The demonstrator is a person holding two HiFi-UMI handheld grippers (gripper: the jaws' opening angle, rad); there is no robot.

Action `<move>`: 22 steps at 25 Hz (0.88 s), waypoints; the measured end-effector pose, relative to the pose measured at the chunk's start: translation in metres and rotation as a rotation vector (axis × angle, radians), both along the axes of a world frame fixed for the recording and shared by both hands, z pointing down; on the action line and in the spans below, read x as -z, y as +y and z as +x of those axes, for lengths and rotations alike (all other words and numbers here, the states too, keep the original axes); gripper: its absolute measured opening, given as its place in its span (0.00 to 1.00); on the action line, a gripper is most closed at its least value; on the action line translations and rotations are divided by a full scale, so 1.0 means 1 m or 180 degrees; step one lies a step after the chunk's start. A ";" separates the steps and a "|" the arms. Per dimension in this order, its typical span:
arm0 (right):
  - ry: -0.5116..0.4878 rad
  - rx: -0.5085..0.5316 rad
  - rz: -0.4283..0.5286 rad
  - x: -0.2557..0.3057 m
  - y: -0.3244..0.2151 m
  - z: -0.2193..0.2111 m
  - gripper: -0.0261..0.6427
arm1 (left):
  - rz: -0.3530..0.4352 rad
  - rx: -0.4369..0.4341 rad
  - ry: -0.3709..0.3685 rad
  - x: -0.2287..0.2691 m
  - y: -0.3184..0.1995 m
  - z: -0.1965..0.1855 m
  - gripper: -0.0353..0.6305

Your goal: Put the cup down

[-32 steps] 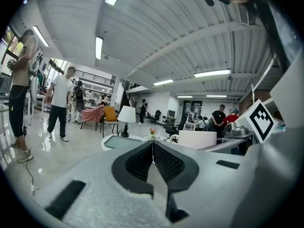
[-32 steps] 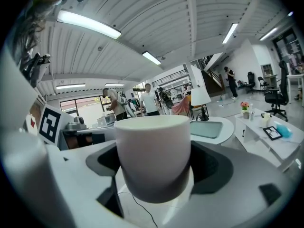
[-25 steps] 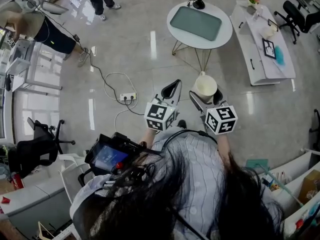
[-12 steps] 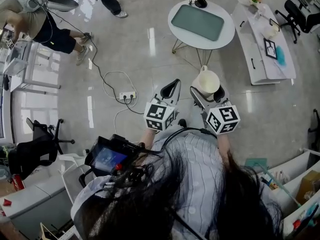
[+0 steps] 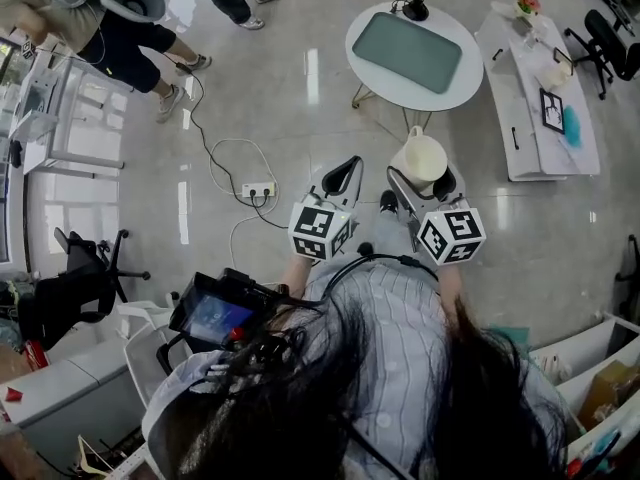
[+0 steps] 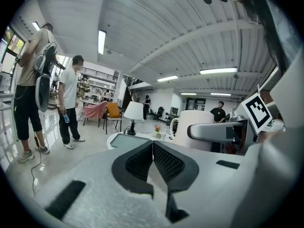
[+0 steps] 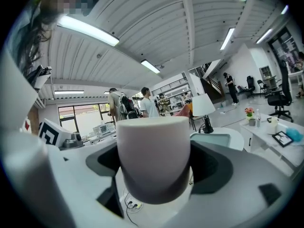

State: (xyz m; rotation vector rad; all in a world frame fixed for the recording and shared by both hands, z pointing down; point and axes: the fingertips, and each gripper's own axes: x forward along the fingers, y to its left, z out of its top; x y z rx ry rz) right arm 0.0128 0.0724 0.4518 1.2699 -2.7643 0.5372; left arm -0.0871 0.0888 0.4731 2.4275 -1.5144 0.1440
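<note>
Right gripper view: we see jaws pinching the cup (image 7: pixel 153 158), left gripper (image 6: pixel 153 161) jaws pressed together; set-down not yet done.

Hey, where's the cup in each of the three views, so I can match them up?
Head view: the cup is right of centre, gripped in the right tool.
Left gripper view: the cup is right of centre, beyond the shut left tool.
Right gripper view: the cup is dead centre, between the jaws.
Shared landmark: the round white table, beyond the cup in every view.
</note>
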 end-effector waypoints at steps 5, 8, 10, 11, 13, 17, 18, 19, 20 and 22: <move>-0.0002 0.0076 -0.0019 -0.001 -0.041 -0.002 0.67 | -0.0046 0.0134 -0.0004 -0.004 -0.036 -0.008 0.08; 0.0011 0.0123 -0.0047 -0.001 -0.066 0.001 0.67 | -0.0068 0.0174 0.0014 -0.003 -0.062 -0.005 0.08; 0.0017 0.0155 -0.0056 -0.001 -0.084 0.002 0.67 | -0.0067 0.0192 0.0016 -0.002 -0.081 -0.003 0.08; 0.0016 0.0168 -0.0058 -0.001 -0.092 0.003 0.67 | -0.0068 0.0197 0.0012 -0.001 -0.090 -0.001 0.08; 0.0011 0.0178 -0.0062 -0.001 -0.109 0.006 0.67 | -0.0075 0.0191 -0.0012 0.000 -0.107 0.004 0.08; 0.0012 0.0176 -0.0113 -0.009 -0.156 0.021 0.67 | -0.0108 0.0171 -0.0057 -0.004 -0.152 0.018 0.08; 0.0009 0.0183 -0.0130 -0.012 -0.168 0.025 0.67 | -0.0118 0.0179 -0.0067 -0.006 -0.164 0.022 0.08; 0.0003 0.0188 -0.0142 -0.015 -0.178 0.028 0.67 | -0.0126 0.0186 -0.0080 -0.008 -0.173 0.025 0.08; -0.0004 0.0189 -0.0150 -0.018 -0.184 0.032 0.67 | -0.0131 0.0189 -0.0093 -0.009 -0.180 0.028 0.08; -0.0020 0.0181 -0.0152 -0.020 -0.191 0.036 0.67 | -0.0128 0.0180 -0.0116 -0.010 -0.188 0.032 0.08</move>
